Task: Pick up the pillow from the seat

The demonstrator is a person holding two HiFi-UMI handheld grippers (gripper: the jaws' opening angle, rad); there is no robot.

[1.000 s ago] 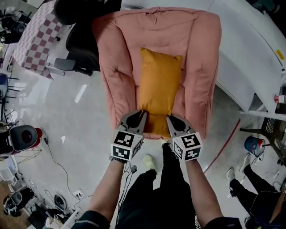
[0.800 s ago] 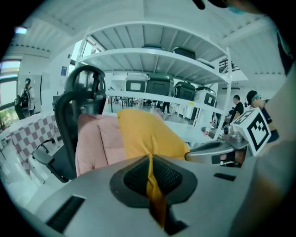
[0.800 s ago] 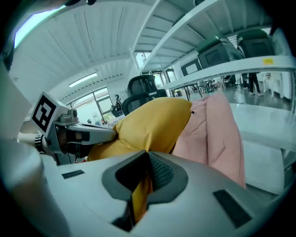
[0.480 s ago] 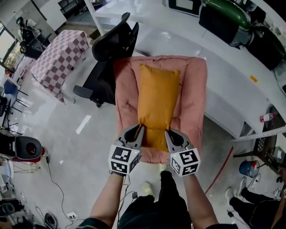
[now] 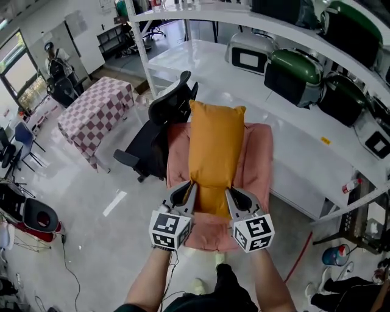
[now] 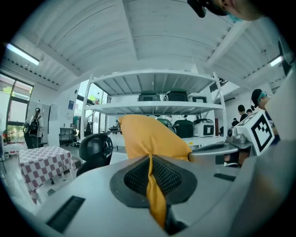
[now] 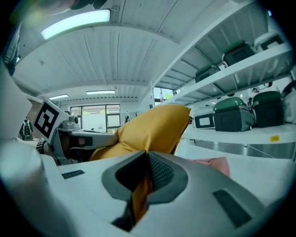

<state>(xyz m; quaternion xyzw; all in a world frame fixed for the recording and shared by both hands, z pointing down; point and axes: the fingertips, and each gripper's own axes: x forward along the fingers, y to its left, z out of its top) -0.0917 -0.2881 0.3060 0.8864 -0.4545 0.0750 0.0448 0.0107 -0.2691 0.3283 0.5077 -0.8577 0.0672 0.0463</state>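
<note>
Orange-yellow fabric pillow (image 5: 216, 152), long rectangular, is held up over the pink padded armchair (image 5: 260, 163), and in the head view its far end reaches past the backrest. Left gripper (image 5: 189, 184) is clamped on the near left corner and right gripper (image 5: 231, 191) on the near right corner. Both gripper views show a fold of orange cloth pinched between the ribbed black pads, jaws nearly together. Whether the pillow's underside touches the seat cannot be told. Black office chair (image 5: 163, 116) stands just beside the armchair on its left, partly behind the pillow's top. Table with a pink-and-white checked cloth (image 5: 94, 108) sits further left, with a person (image 5: 56, 66) standing beyond it. Long white bench (image 5: 298, 143) runs along the armchair's right side. White shelf (image 5: 244, 15) above it carries a row of green-and-grey and white box-shaped appliances (image 5: 291, 73). Blue bucket (image 5: 334, 256) is on the floor at lower right, contents not visible. Red-and-black round device (image 5: 33, 214) sits on the floor at far left, with cables near it.
</note>
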